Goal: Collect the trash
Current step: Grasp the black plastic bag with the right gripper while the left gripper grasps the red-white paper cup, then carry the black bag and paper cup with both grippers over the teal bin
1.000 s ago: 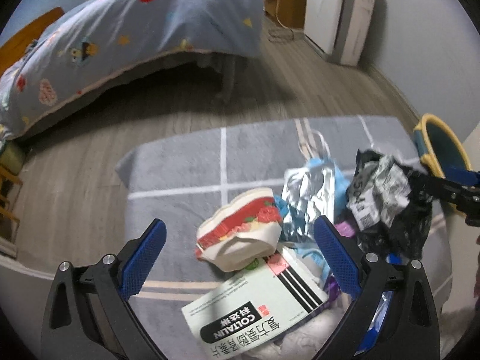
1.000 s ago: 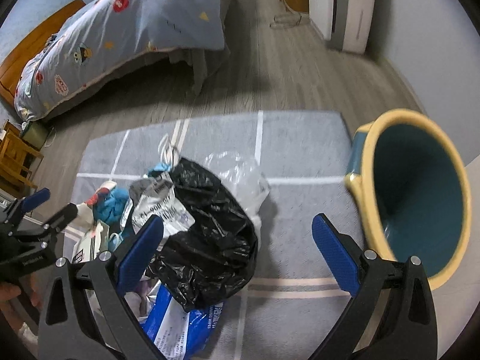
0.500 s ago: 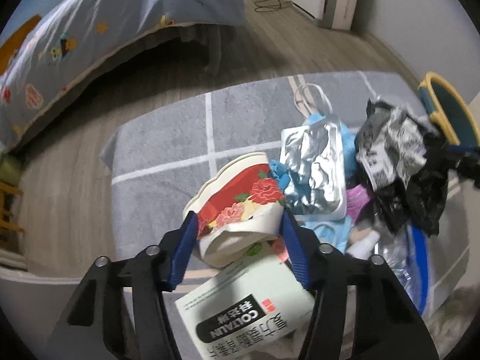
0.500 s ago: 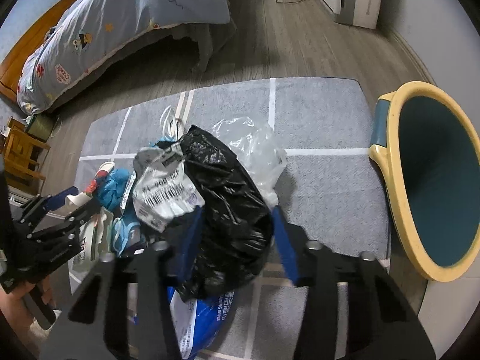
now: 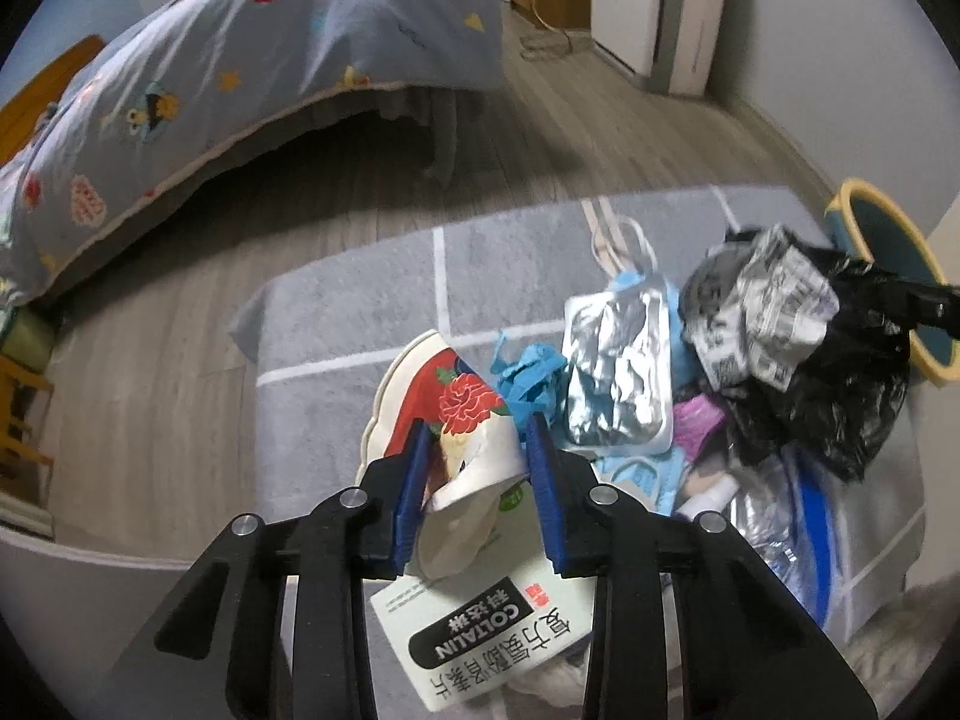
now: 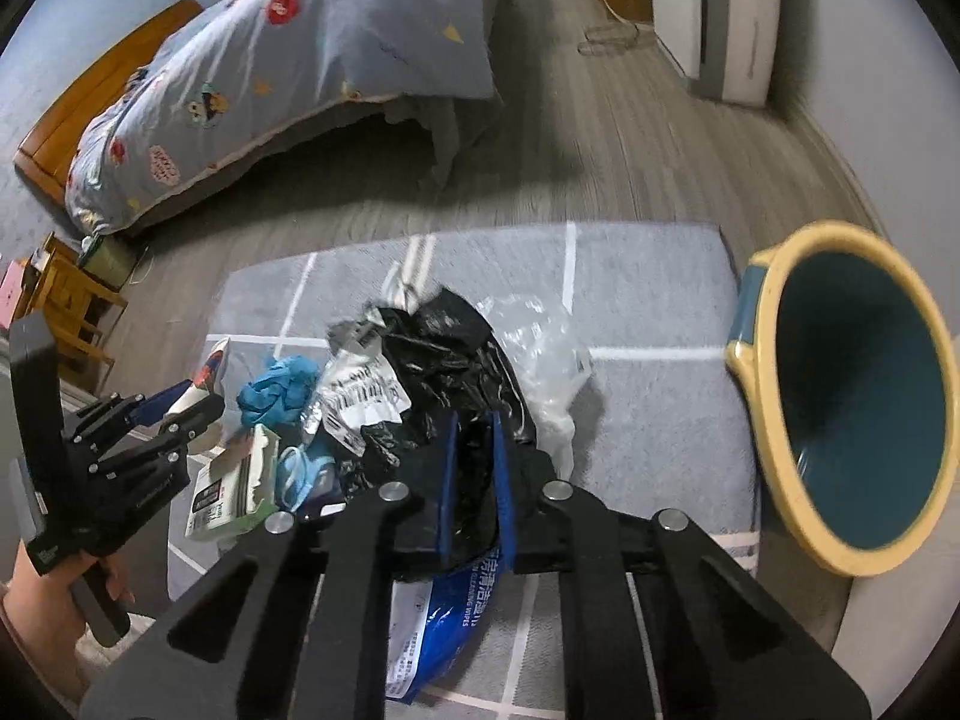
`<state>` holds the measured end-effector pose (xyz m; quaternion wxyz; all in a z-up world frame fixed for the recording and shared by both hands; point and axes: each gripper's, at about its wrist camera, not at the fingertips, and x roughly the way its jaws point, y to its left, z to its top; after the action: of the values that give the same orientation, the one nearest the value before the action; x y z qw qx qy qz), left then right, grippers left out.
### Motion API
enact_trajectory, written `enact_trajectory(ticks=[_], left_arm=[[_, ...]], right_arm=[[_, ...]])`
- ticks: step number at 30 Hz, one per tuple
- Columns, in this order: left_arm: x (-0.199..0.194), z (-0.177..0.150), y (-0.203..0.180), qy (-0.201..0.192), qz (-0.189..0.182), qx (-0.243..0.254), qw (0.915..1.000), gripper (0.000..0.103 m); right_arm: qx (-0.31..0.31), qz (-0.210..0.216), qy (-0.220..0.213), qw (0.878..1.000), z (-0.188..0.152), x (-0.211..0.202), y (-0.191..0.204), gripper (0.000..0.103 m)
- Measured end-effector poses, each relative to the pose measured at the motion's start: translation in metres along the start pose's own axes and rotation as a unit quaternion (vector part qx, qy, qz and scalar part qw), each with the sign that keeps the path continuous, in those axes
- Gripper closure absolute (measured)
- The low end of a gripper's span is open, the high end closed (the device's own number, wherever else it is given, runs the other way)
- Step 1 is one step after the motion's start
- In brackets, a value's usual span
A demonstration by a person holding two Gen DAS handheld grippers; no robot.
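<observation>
Trash lies heaped on a grey rug [image 6: 648, 300]. My left gripper [image 5: 477, 426] is closing, its blue pads pressing both sides of a crushed red-and-white paper cup [image 5: 456, 396] with a flower print. The right wrist view shows that gripper [image 6: 180, 402] and the cup [image 6: 213, 360] at the left. My right gripper [image 6: 473, 420] is also closing, pinching a fold of a crumpled black plastic bag [image 6: 444, 354] that carries a torn printed label. A teal bin with a yellow rim [image 6: 864, 396] lies tipped toward me at the right of the rug.
A white medicine box [image 5: 480, 630], a silver foil pouch [image 5: 618, 372], a blue glove [image 5: 528, 372], a blue wipes pack [image 6: 444, 618] and a clear plastic bag [image 6: 540, 336] lie around the held items. A bed [image 6: 300, 48] stands behind, a white appliance [image 6: 720, 12] at the back right.
Both grippers went from wide open to closed: the left around the paper cup, the right around the black bag. The right gripper and the bag rose slightly.
</observation>
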<state>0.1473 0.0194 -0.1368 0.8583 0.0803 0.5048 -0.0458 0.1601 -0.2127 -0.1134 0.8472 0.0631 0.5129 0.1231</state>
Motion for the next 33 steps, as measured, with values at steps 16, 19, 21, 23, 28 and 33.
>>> enact_trajectory(ticks=[16,19,21,23,28,33], left_arm=[[-0.047,0.016,0.002,-0.084,-0.045,-0.035,0.9949,0.069],[-0.061,0.022,-0.011,-0.105,-0.056,-0.016,0.9927,0.070],[-0.069,0.027,-0.023,-0.118,-0.066,-0.002,0.9909,0.076],[-0.076,0.031,-0.036,-0.125,-0.076,0.011,0.9892,0.078],[-0.080,0.042,-0.065,-0.127,-0.097,0.037,0.9865,0.094],[-0.056,0.043,-0.076,-0.081,-0.091,0.037,0.9918,0.084]], right_arm=[[-0.071,-0.017,-0.088,0.993,0.022,-0.068,0.029,0.094],[-0.058,-0.008,-0.103,0.993,0.030,-0.083,0.020,0.094],[-0.053,-0.008,-0.112,0.992,0.034,-0.092,0.013,0.094],[-0.048,-0.008,-0.121,0.991,0.036,-0.102,0.005,0.094],[-0.023,-0.010,-0.141,0.990,0.042,-0.124,-0.023,0.094],[-0.009,-0.011,-0.143,0.990,0.042,-0.130,-0.047,0.094]])
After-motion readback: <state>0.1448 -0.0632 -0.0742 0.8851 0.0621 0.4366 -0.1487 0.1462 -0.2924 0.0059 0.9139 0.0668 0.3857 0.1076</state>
